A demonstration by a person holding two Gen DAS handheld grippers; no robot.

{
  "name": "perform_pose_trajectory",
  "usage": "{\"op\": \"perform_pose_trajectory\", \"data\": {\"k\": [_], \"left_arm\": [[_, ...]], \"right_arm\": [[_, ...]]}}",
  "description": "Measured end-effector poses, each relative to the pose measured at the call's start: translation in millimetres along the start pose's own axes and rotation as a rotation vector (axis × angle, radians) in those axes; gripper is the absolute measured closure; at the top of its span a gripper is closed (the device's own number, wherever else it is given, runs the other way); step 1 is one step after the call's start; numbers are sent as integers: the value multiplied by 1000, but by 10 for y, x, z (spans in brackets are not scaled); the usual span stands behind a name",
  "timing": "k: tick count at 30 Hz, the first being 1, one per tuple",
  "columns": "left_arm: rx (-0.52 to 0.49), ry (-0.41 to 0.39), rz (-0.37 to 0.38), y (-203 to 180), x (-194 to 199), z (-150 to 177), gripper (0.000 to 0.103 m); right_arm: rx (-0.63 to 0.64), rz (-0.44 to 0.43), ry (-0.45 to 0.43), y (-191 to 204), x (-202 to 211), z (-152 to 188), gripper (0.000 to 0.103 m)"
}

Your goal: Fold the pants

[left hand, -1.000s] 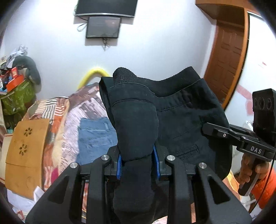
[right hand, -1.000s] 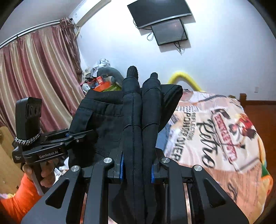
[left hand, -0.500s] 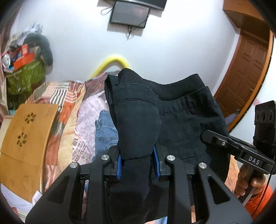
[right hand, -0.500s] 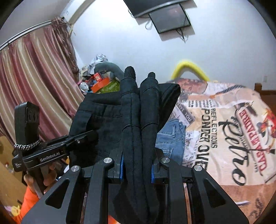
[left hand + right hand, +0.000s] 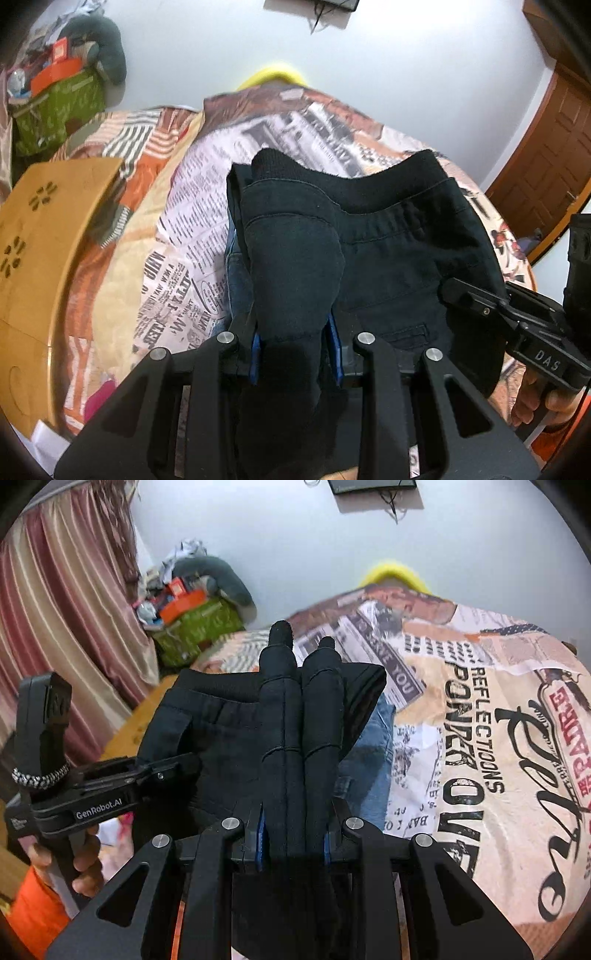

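Both grippers are clamped on the black pants (image 5: 399, 258): left gripper (image 5: 293, 354) and right gripper (image 5: 293, 834) each pinch a bunched waistband end. Pants hang mid-frame over the printed bedspread (image 5: 480, 709), blue jeans (image 5: 369, 760) underneath.

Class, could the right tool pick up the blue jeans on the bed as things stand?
Probably not. The right tool is shut on the black pants, which hang over the jeans; it would have to let go first.
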State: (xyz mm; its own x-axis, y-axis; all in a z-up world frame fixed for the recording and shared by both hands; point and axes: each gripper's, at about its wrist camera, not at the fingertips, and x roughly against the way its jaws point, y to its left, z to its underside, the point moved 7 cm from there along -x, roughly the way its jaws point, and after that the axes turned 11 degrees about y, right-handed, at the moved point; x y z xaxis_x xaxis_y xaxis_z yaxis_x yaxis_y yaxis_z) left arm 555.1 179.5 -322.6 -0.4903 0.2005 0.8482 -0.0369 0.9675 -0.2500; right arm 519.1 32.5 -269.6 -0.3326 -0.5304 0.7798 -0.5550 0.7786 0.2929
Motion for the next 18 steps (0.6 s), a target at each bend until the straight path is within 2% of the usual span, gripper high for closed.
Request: {"op": "perform_pose_trajectory", "data": {"k": [6,8,10,12,14,18], "left_arm": [[26,64,-17,113,-288,-47,71],[38,88,-46,153,-349,-48,68],[46,101,-89,188,-356,-50,65],[55,92,-108,205,-279,-54,61],[59,73,-118,202,-167,-66,59],[54,21,-131,129,223,-93,58]], "right_arm": [[-7,56,32,-110,-169,9,82],[13,100,47,-100,-166,38,78],[20,143,58,-125,-140,58,77],[25,157,82,-150,-83,91,77],[29,155,93,-168,1,110,73],[39,189,42,-150,314,73,72]]}}
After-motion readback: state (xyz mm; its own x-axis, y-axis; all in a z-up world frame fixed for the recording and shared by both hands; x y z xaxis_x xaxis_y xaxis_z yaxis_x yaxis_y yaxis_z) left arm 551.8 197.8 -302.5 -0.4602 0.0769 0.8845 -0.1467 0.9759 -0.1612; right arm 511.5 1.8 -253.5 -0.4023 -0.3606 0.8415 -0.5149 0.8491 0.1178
